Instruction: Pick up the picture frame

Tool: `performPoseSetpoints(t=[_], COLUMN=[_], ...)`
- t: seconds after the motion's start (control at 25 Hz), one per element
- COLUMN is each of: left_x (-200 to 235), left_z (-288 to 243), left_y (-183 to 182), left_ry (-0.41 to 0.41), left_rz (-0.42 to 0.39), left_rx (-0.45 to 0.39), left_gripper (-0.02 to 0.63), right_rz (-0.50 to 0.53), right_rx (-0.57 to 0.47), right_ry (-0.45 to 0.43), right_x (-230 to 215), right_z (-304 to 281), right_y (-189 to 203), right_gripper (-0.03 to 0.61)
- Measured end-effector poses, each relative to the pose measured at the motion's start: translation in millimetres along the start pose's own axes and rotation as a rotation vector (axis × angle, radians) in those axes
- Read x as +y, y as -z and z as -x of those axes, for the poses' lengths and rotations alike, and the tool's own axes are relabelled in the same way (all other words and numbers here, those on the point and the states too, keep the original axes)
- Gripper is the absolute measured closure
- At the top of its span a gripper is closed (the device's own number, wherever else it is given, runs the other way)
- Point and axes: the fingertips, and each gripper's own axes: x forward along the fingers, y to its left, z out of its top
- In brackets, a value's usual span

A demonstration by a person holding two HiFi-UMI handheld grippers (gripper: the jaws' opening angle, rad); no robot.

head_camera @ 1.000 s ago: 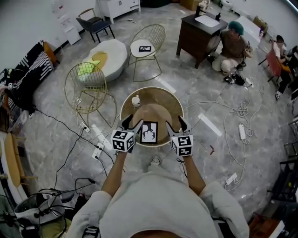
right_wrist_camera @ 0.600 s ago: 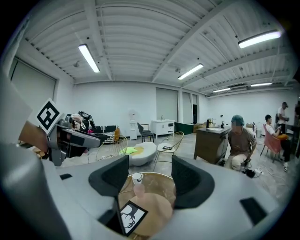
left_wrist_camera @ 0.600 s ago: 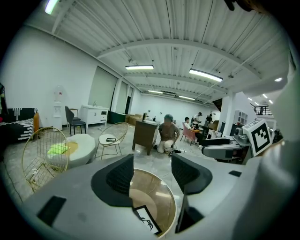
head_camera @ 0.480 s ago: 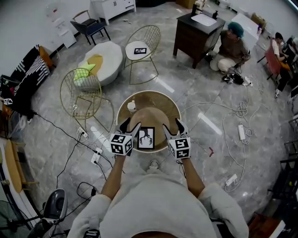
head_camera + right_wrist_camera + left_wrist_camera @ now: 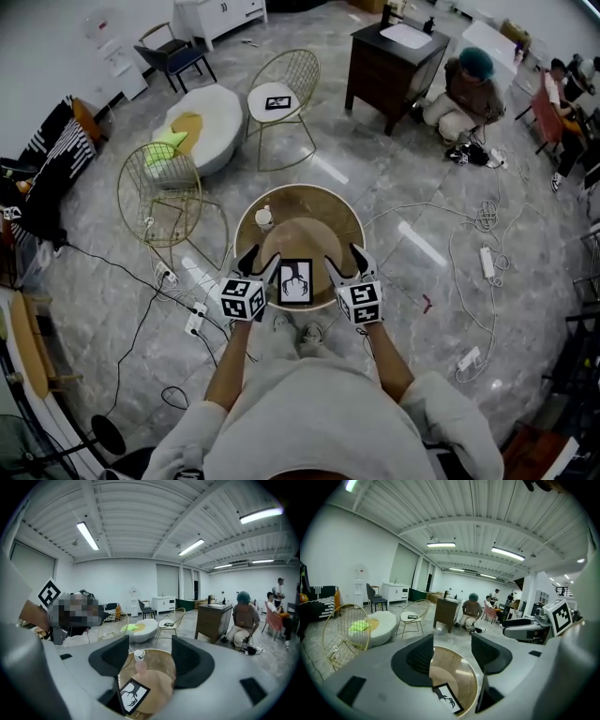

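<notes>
The picture frame point(image 5: 295, 281), black-edged with a dark antler-like print on white, lies flat at the near edge of the round table point(image 5: 302, 193). My left gripper point(image 5: 259, 263) hovers just left of it, open and holding nothing. On the frame's right my right gripper point(image 5: 345, 261) is open too. The left gripper view shows the frame point(image 5: 447, 698) low between and below the left gripper's point(image 5: 452, 654) spread jaws. Seen from the right gripper point(image 5: 150, 657), the frame point(image 5: 131, 693) sits at the lower left.
A tan domed object point(image 5: 302, 239) and a small white cup point(image 5: 265, 217) share the table. Two gold wire chairs point(image 5: 169, 183) point(image 5: 281, 94), a white pouf point(image 5: 202, 117), a dark cabinet point(image 5: 389, 61), floor cables point(image 5: 469, 234) and seated people point(image 5: 469, 89) surround it.
The head view has drifted slightly and the person's feet now show below the table. Both grippers stay open on either side of the frame.
</notes>
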Motion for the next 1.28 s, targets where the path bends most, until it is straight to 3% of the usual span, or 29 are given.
performPoseSetpoints(t=[0.6,1.28], left_x=[41.8,70.6], left_z=[-22.3,-44.5], left_y=[30.7,96.6], left_ry=[0.035,0.056], left_rz=[0.055,0.131], left_rx=[0.073,0.168], left_gripper=[0.364,0.364], right_rz=[-0.031,-0.093], right_rx=[0.067,0.166], right_ry=[0.014,0.036], right_x=[16.4,23.5], right_z=[-47.5,-83.9], right_y=[14.3,74.7], right_gripper=[0.307,0.307])
